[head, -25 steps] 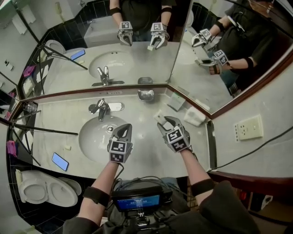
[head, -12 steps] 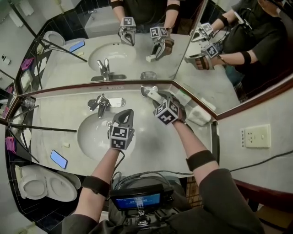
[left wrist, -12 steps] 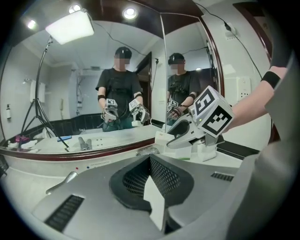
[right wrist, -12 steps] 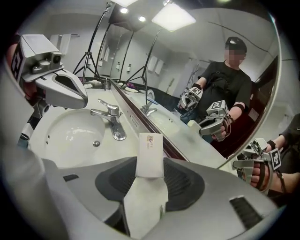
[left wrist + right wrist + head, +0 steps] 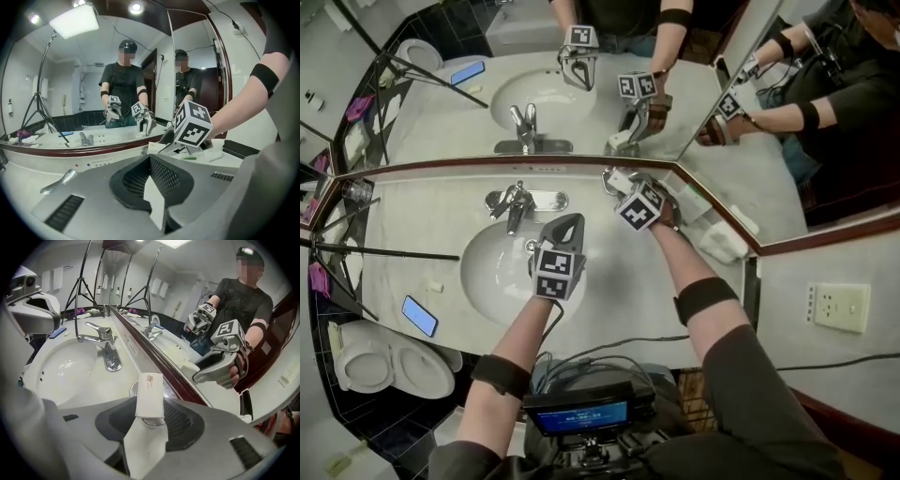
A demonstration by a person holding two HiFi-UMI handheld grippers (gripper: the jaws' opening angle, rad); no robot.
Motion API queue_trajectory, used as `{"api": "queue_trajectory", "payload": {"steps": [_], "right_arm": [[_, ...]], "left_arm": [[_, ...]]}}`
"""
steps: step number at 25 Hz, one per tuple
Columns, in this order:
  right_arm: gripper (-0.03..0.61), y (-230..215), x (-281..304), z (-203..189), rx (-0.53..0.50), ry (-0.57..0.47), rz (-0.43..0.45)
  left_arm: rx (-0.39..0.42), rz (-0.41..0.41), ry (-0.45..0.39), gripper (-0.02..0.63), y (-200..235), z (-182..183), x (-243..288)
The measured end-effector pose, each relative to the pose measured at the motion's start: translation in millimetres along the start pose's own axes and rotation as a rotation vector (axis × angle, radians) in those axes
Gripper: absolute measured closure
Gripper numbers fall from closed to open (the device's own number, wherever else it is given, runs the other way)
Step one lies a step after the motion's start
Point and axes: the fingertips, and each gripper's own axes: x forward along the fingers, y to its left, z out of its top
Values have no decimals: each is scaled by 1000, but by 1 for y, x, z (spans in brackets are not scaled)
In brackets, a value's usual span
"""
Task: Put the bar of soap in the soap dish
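My right gripper (image 5: 149, 405) is shut on a white wrapped bar of soap (image 5: 149, 393), which stands upright between the jaws. Right under and behind it sits the round metal soap dish (image 5: 133, 388), close to the mirror's lower edge. In the head view the right gripper (image 5: 623, 187) reaches to the back of the counter, with the soap (image 5: 619, 177) over the soap dish (image 5: 604, 174). I cannot tell whether the soap touches the dish. My left gripper (image 5: 566, 228) hovers over the basin's right rim, shut and empty; in its own view the left gripper (image 5: 154, 190) has its jaws together.
A chrome faucet (image 5: 514, 202) stands behind the oval basin (image 5: 492, 277). A folded white towel (image 5: 722, 242) lies at the back right corner. A phone (image 5: 419, 315) rests on the counter's front left, tripod legs cross the left side, and a toilet (image 5: 389, 361) stands below.
My right gripper carried the soap from the counter in front of the towel back to the dish by the mirror and tipped downward. The left gripper drifted a little forward over the basin.
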Motion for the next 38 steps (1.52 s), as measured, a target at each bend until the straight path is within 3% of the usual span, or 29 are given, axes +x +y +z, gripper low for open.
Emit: {"api": "queue_trajectory", "payload": {"steps": [15,24,31,38], "right_arm": [[318,-3,12,1,12,11,-18],[328,0,-29,4,87,-82,-16],[544,5,-98,7,209,-255,-56],[560,23,-164,-21,404,-418,-81]], "left_arm": [[-24,5,14,617,7,-13,0],[-13,6,4,617,4,-12,-8],[-2,-5,-11,617,-5,-5,-24],[-25,-5,-23,617,-13,-9,-48]]}}
